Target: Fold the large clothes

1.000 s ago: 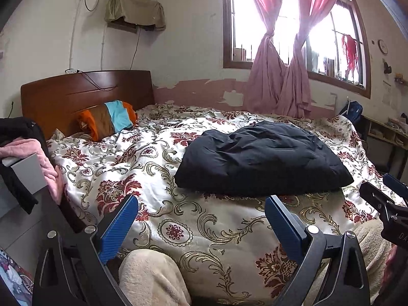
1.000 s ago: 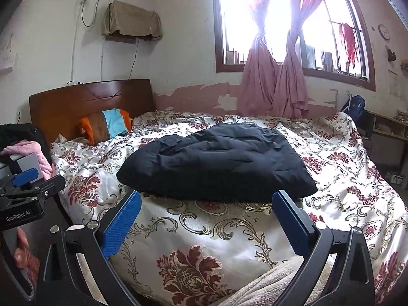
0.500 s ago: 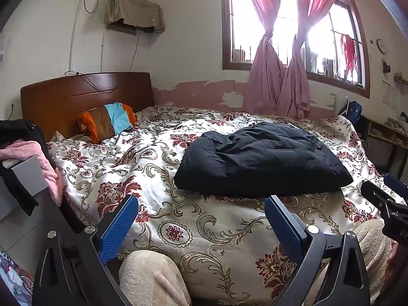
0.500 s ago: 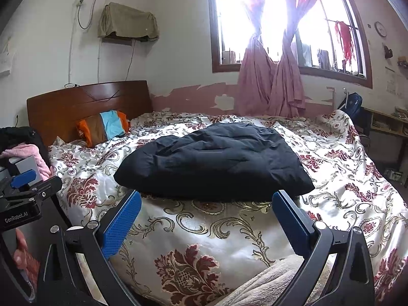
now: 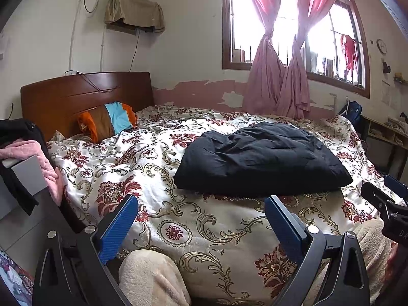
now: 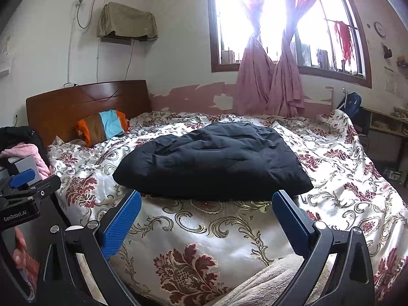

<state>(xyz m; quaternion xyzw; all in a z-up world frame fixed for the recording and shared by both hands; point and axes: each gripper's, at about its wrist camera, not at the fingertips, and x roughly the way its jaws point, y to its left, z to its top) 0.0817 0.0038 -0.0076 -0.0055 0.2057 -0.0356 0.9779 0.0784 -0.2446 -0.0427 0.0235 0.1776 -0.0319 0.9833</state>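
A folded black padded garment (image 5: pixel 262 159) lies as a thick bundle on the floral bedspread (image 5: pixel 158 170), near the bed's front edge; the right wrist view shows the same garment (image 6: pixel 211 160) straight ahead. My left gripper (image 5: pixel 201 211) hangs open below and left of it, nothing between its blue pads. My right gripper (image 6: pixel 206 206) is open too, held just short of the garment's near edge and not touching it. The right gripper (image 5: pixel 390 204) shows at the right edge of the left wrist view, the left gripper (image 6: pixel 23 193) at the left edge of the right wrist view.
A striped orange, brown and blue pillow (image 5: pixel 107 119) leans on the wooden headboard (image 5: pixel 76 94). Pink and black clothes (image 5: pixel 23 153) pile on a stand at the left. Knotted pink curtains (image 5: pixel 280 81) hang at the window. A person's beige-clad knees (image 5: pixel 153 278) press against the bed's front edge.
Both grippers have drifted slightly; the right wrist view has shifted a little toward the garment. The garment has not moved and both grippers have stayed open.
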